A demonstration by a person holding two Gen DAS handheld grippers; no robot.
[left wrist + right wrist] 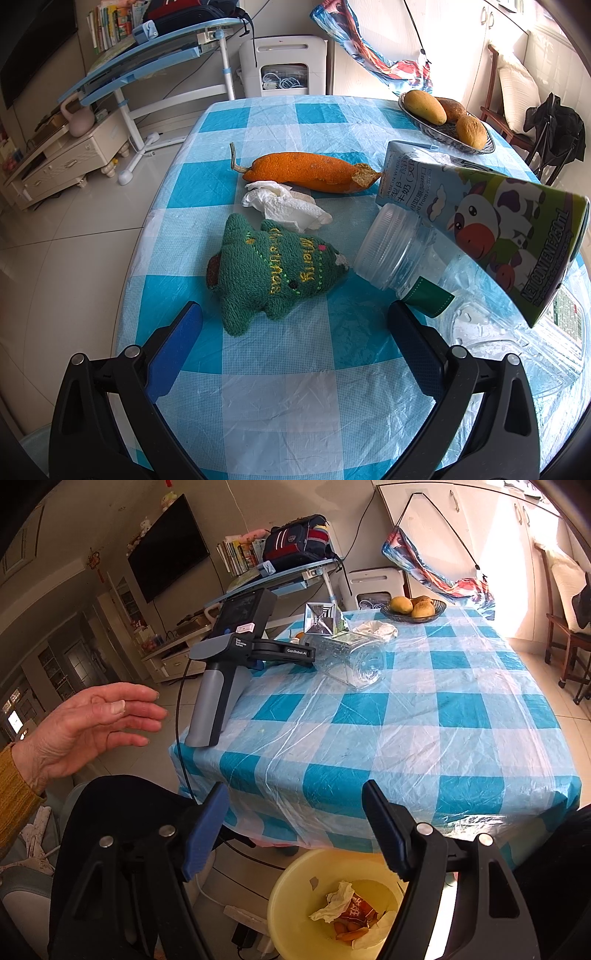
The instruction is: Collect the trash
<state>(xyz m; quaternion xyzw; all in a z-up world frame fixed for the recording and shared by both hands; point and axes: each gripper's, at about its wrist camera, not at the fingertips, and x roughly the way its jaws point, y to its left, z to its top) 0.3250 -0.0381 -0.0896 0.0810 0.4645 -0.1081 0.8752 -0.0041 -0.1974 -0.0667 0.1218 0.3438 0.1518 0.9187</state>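
we see the left gripper [295,328] resting on the surface [277,398], its jaws wide apart with nothing between them; in the right wrist view its handle stands on the near left corner of the checked cloth, and a bare hand [92,723] hovers open just left of it, not touching. ahead of that gripper, going left to right, lie a green knitted tree toy [273,269], a crumpled white tissue [284,206] just behind it, an orange peel [310,173] touching the tissue's far side, then a clear plastic bottle [402,254] on its side with a milk carton [480,225] leaning over it. farther right, near the back edge, a dark bowl [476,147] holds three yellow-brown fruits.

our right gripper [295,830] hangs off the near edge of the surface, jaws wide open and empty, above a yellow bin [291,897] on the floor. in the bin we make out a crumpled tissue [332,901], a red wrapper [360,910] and some orange scraps, lying on a pale liner.
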